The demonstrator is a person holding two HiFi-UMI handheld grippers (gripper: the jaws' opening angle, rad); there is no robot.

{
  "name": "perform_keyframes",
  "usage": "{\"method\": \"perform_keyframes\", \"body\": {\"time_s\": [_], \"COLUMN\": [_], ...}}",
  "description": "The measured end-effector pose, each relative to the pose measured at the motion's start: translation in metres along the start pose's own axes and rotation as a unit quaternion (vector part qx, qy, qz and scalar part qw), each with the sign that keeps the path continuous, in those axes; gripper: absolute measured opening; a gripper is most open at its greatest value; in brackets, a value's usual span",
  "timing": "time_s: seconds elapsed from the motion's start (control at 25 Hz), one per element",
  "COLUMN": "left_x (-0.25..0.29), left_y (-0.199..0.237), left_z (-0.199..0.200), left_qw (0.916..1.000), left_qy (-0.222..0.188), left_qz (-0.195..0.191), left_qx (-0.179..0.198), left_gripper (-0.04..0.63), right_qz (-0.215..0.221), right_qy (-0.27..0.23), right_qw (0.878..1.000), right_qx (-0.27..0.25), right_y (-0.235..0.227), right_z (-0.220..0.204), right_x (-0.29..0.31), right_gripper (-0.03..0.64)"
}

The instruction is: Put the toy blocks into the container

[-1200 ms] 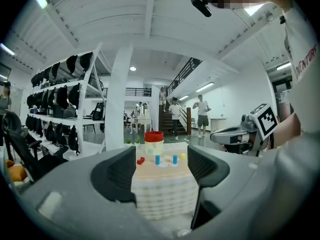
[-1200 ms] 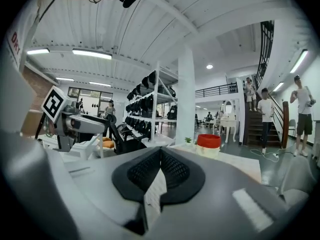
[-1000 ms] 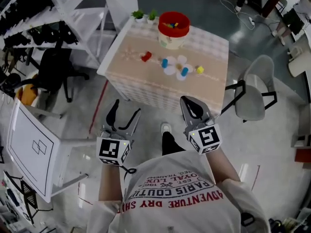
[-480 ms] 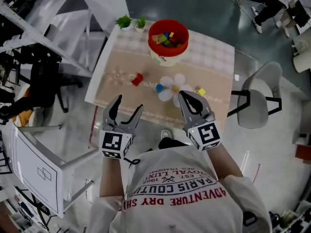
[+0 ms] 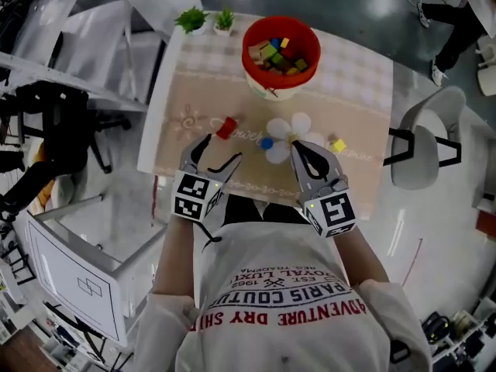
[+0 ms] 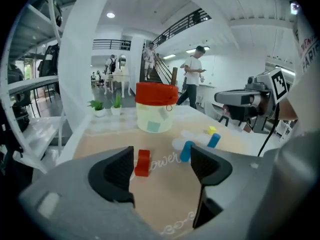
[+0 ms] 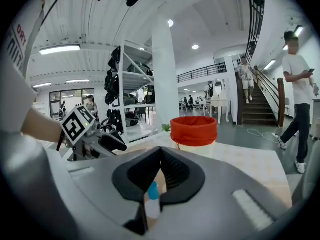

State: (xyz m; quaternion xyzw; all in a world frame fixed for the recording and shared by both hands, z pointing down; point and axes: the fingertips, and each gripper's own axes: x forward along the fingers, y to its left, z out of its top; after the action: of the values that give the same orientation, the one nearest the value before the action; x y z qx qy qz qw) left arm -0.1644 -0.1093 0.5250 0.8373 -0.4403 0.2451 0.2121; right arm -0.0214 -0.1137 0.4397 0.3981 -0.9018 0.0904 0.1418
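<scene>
A red-rimmed container (image 5: 280, 53) holding several blocks stands at the far side of the table (image 5: 358, 84). On the beige mat lie a red block (image 5: 226, 127), a blue block (image 5: 266, 142) and a yellow block (image 5: 338, 145). My left gripper (image 5: 218, 152) hovers near the table's front edge, just short of the red block (image 6: 142, 162). It is open, its jaws have just been opening wider, and nothing is between them. My right gripper (image 5: 301, 147) is shut and empty, with a blue block (image 7: 152, 190) showing just beyond its tips.
Two small potted plants (image 5: 192, 19) stand at the table's far left corner. A grey chair (image 5: 430, 138) is right of the table, white shelving (image 5: 70, 60) left of it. A white board (image 5: 77, 270) stands low on the left. People walk in the background.
The person has stepped up to the table. Both grippers moved forward from over the floor to above the table's near edge. The left jaws spread slightly.
</scene>
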Motion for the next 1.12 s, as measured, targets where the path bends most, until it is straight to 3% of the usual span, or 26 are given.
{"method": "perform_keyframes", "body": {"time_s": [0.16,0.44,0.64,0.88,1.12], "left_x": [0.026,0.059,0.075,0.074,0.069], "left_y": [0.02,0.04,0.047,0.056,0.058], "left_z": [-0.03,-0.067,-0.074,-0.079,-0.064], "left_qw": [0.9978,0.9915,0.9891,0.9878,0.9884], "left_qy": [0.06,0.11,0.121,0.135,0.118], "left_qz": [-0.028,-0.063,-0.055,-0.044,-0.057], "left_qx": [0.004,0.028,0.062,0.065,0.077], "left_gripper": [0.364,0.362,0.263,0.155,0.152], "right_qz": [-0.038,-0.074,-0.106,-0.113,-0.128], "right_qy": [0.023,0.03,0.034,0.031,0.019], "right_qw": [0.999,0.996,0.993,0.992,0.991], "right_qx": [0.024,0.029,0.033,0.036,0.021], "right_y": [0.001,-0.001,-0.006,0.004,0.004], "right_z": [-0.014,-0.025,-0.031,-0.028,-0.014], "right_x": [0.014,0.035,0.035,0.035,0.034], "right_gripper": [0.002,0.002,0.002,0.002,0.002]}}
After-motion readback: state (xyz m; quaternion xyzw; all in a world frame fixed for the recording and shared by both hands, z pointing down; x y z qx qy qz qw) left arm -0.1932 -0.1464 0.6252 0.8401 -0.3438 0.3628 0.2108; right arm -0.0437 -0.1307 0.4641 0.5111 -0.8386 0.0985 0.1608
